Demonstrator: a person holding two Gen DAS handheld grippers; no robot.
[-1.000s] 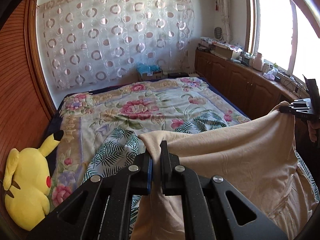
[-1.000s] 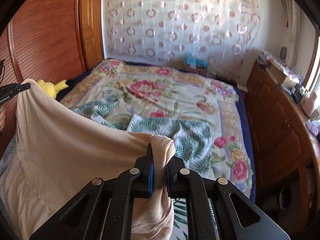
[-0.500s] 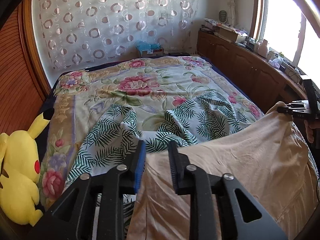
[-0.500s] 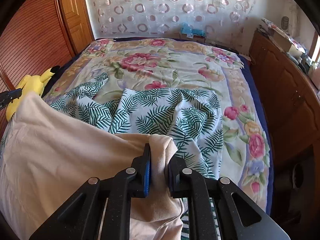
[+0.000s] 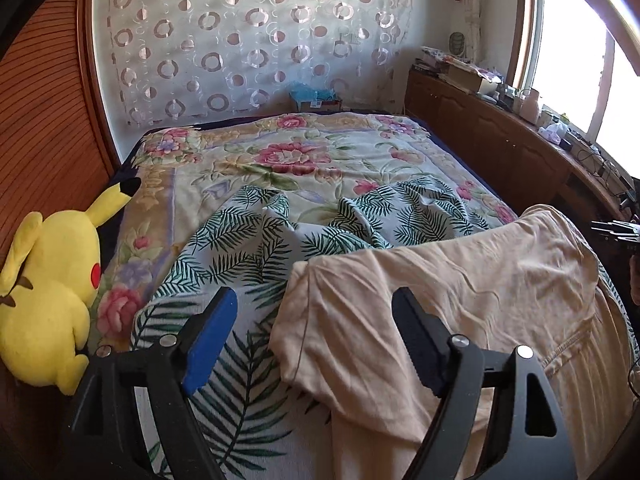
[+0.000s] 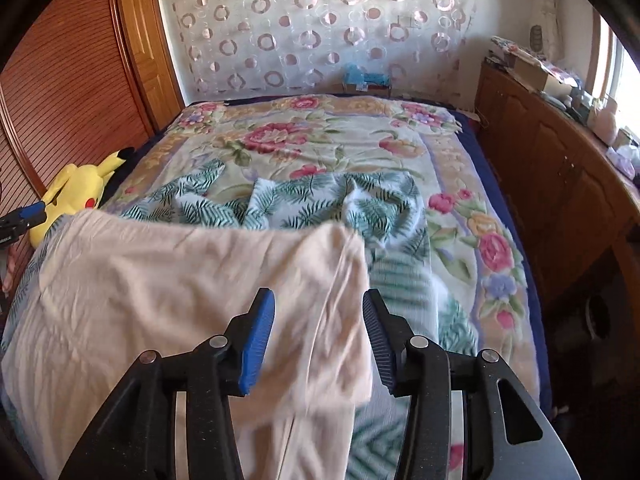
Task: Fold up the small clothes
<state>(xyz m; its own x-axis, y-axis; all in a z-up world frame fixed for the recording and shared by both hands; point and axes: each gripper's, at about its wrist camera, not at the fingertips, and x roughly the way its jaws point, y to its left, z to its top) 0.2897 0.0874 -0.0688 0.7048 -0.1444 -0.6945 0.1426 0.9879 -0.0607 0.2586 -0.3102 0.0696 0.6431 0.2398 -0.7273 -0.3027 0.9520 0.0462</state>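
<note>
Both jaws opening; beige garment point(image 5: 460, 292) released on bed point(image 5: 304, 160).

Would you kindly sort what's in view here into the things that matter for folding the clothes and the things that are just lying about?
Part of the job:
- beige garment, lying on the bed
- left gripper, jaws opening, garment edge between them
- right gripper, jaws opening over the garment

Just lying about:
- yellow plush toy
- fern-print cloth
- floral blanket
- cluttered wooden cabinet

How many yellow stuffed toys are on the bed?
1. A yellow Pikachu plush lies at the bed's left edge, beside the wooden wall. The beige garment could hide others.
</note>
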